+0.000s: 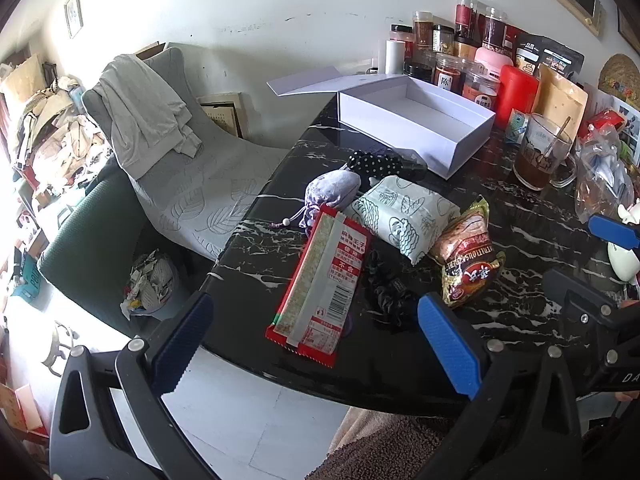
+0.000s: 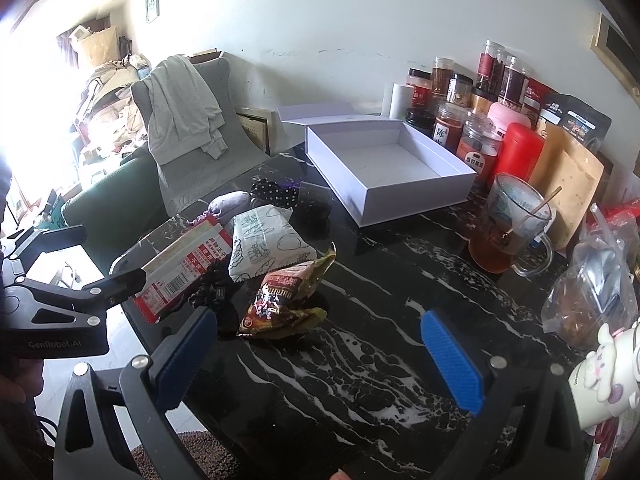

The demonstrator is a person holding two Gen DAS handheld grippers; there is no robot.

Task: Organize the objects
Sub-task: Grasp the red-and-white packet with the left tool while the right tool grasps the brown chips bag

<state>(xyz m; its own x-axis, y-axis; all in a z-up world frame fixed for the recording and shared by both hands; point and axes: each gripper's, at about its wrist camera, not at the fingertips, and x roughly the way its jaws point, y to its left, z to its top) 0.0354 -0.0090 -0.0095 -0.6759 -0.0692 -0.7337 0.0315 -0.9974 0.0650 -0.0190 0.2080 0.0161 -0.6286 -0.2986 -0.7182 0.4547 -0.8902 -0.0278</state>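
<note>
Over on the far left there's a grey chair [image 1: 188, 184] with a pale sweatshirt [image 1: 144, 112] draped over its back, sitting just beside the black marble table [image 1: 520, 248]. The left gripper [image 1: 320, 344] hangs over the table's near edge with its blue pads spread wide, nothing between them, tilted down toward the pile of stuff. Right in front of it, basically between the two fingers from that camera, is the long red snack pack [image 1: 324, 280], lying flat with its near end by the table edge. Just past that is a purple drawstring pouch [image 1: 330, 194], and behind it a black polka-dot thing [image 1: 372, 162], can't tell exactly what. A black scrunchie [image 1: 390, 294] lies just right of the red pack, close to the left gripper's right finger. Then the pale green tissue pack [image 1: 408, 212], and touching its right end the crinkly brown-gold snack bag [image 1: 468, 260]. The white open box [image 2: 384, 168] sits further back, empty, lid flipped open behind it. The right gripper [image 2: 320, 360] is also wide open over bare marble, with the snack bag just ahead to its left. Further right: a glass mug of tea [image 2: 512, 224], jars [image 2: 476, 144] along the wall, and a clear plastic bag [image 2: 596, 280].
</note>
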